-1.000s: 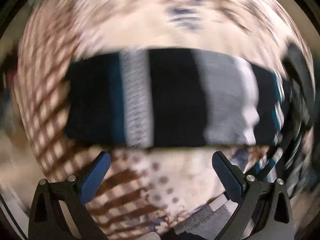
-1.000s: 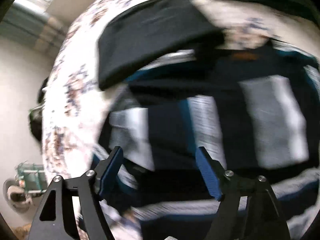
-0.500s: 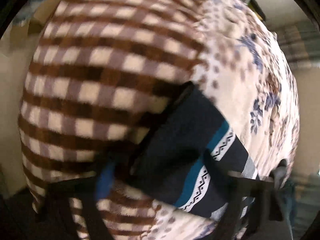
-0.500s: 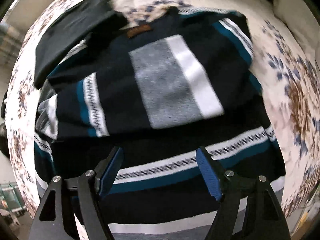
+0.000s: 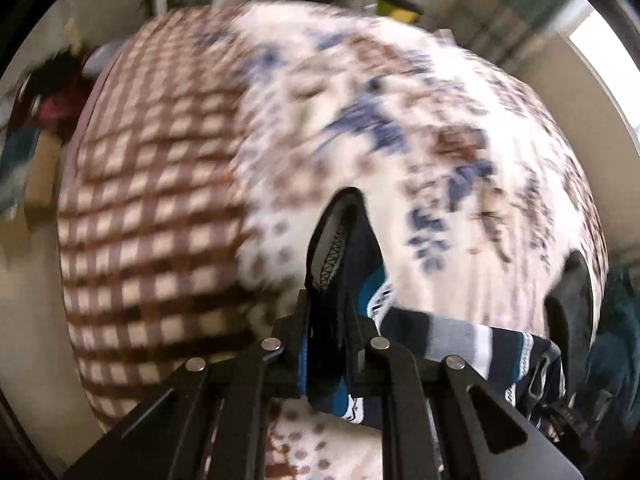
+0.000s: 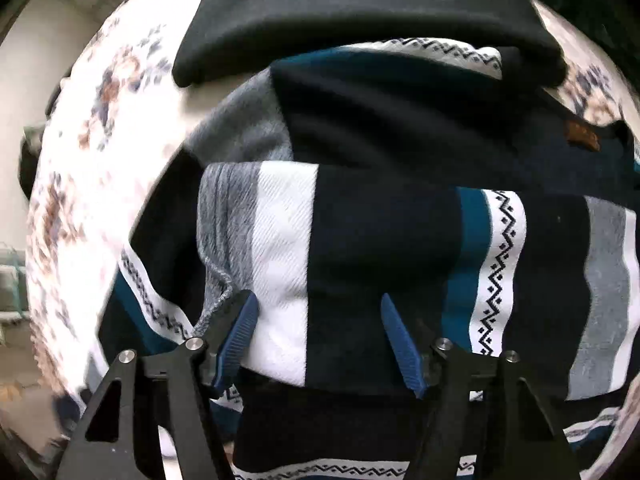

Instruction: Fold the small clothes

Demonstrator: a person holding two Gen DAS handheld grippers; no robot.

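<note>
Left tongs (image 5: 326, 344) have pinched the striped sweater (image 6: 384, 236); right tongs (image 6: 316, 340), closing, straddle its fold beside dark garment (image 6: 360, 8).

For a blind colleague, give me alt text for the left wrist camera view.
The left gripper, jaws closing, pinches a corner of a navy, teal and white striped garment lifted above a bed. Behind it, blurred, lie a floral blanket and a brown checked blanket.

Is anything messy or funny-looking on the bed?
Nothing is torn or spilled. The striped sweater is only half folded: a sleeve lies across its body, and the left gripper pinches one bunched-up edge. A black garment lies over the sweater's far edge, crowding it.
</note>
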